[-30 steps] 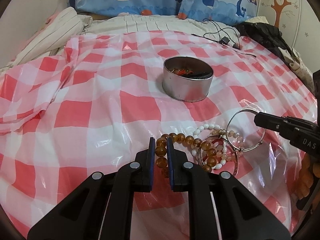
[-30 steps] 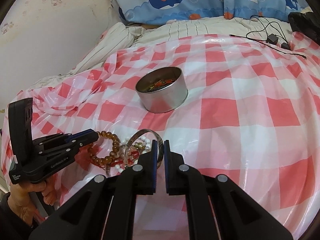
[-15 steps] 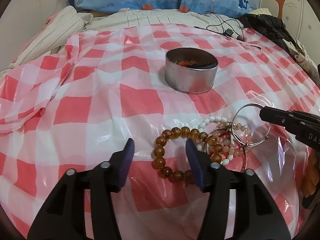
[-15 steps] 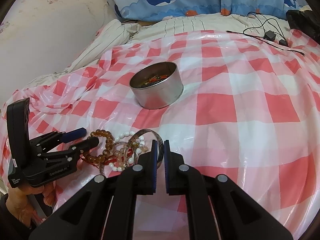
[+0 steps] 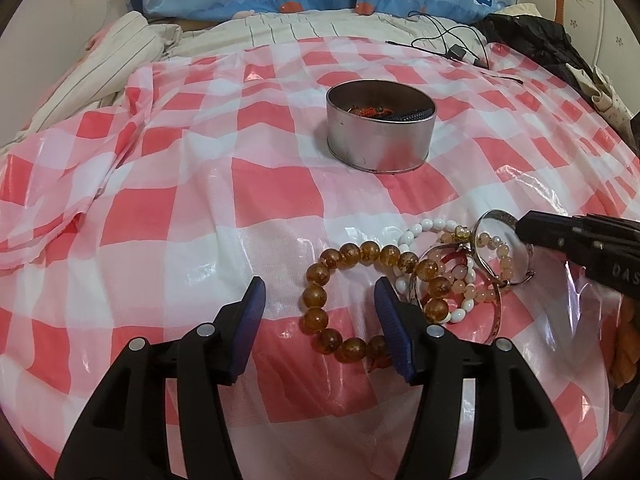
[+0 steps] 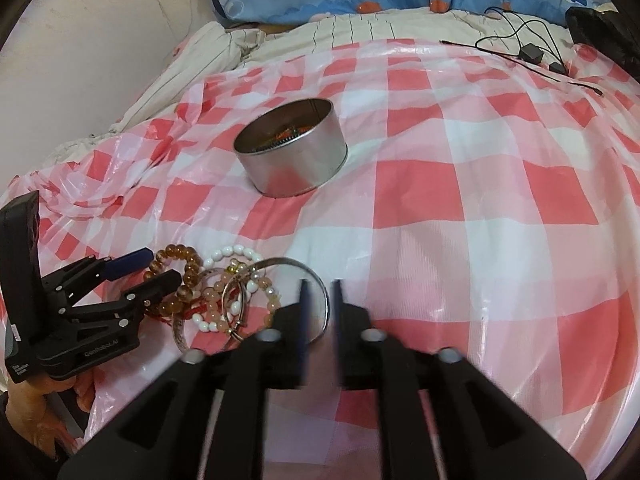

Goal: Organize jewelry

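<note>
In the left wrist view the left gripper stands spread, its jaws having just been opening, with the near-left arc of the amber bead bracelet lying loose between the blue pads on the checked plastic sheet; the round tin sits well ahead, and the right gripper reaches in from the right at the silver bangle. In the right wrist view the right gripper is blurred and partly parted, its jaws having just been opening, the silver bangle rim passing between them without a clear pinch, while the tangle of bead bracelets lies just left and the tin ahead to the left.
</note>
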Demonstrator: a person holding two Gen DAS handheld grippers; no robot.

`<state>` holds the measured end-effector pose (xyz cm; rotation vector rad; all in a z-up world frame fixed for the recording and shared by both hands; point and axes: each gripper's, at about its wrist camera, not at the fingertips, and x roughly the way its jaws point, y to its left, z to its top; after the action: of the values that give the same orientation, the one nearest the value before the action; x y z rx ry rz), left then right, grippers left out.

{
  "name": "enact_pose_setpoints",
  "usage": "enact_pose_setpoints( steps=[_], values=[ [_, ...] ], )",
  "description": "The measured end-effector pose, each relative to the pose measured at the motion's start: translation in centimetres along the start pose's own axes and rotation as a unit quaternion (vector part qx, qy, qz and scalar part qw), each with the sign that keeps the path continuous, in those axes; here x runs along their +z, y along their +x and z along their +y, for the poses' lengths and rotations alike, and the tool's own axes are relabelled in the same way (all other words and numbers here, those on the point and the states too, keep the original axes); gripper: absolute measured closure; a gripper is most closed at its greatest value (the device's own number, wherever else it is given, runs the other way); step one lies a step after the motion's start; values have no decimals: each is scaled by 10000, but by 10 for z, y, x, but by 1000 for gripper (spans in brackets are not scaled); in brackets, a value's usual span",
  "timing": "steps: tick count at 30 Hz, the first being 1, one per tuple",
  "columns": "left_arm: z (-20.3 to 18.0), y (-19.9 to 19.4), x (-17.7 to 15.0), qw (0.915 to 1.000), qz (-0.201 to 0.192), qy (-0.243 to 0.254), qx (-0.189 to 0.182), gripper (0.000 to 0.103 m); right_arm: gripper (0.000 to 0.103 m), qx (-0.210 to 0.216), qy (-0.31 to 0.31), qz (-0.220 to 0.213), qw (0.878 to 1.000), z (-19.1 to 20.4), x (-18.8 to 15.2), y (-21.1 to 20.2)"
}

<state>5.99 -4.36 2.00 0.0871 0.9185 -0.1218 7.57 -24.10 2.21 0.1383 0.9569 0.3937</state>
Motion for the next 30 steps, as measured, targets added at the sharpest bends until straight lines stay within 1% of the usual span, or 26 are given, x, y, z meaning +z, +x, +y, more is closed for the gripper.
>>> enact_pose_setpoints(
  steps=[1, 5, 6, 7, 8, 9, 10, 11, 12, 14, 16, 18, 25, 30],
  values=[
    [0, 0, 0, 10000, 1, 0, 0, 49, 69, -8, -30, 10, 10000, 1, 0, 1],
    [0, 0, 0, 10000, 0, 6, 8, 49, 70, -74, -175, 109, 9998, 6, -3, 5],
    [0, 0, 0, 10000, -3, 13, 15, 49, 73, -91, -225, 134, 9996, 8, -4, 7],
    [0, 0, 0, 10000, -8, 14, 16, 50, 82, -100, -271, 165, 9994, 9, -5, 8],
    [0, 0, 0, 10000, -30, 26, -16, 63, 93, -114, -302, 173, 9993, 10, -5, 8],
    [-1, 0, 0, 10000, -33, 41, -38, 75, 98, -96, -305, 169, 9993, 10, -5, 8],
    [-2, -1, 0, 10000, -42, 68, -56, 88, 99, -73, -300, 132, 9994, 10, -5, 6],
    [-2, -2, 1, 9999, -67, 79, -51, 93, 99, -28, -258, 71, 9996, 10, -5, 4],
    [-1, -3, 1, 9999, -83, 77, -75, 93, 99, 37, -201, 31, 9998, 8, -4, 2],
    [3, -6, 2, 9996, -148, -51, -247, 93, 99, 221, -50, -67, 9997, 5, -2, -3],
    [6, -11, 4, 9986, -232, -188, -428, 93, 99, 492, 160, -138, 9986, 0, 1, -6],
    [7, -14, 6, 9982, -298, -221, -481, 93, 99, 663, 284, -184, 9972, -2, 2, -9],
    [-2, -25, 9, 9969, -644, -60, -457, 93, 99, 698, 304, -295, 9967, -1, 7, -12],
    [-10, -28, 9, 9970, -681, 110, -350, 93, 99, 699, 252, -317, 9967, 1, 7, -13]
  ],
)
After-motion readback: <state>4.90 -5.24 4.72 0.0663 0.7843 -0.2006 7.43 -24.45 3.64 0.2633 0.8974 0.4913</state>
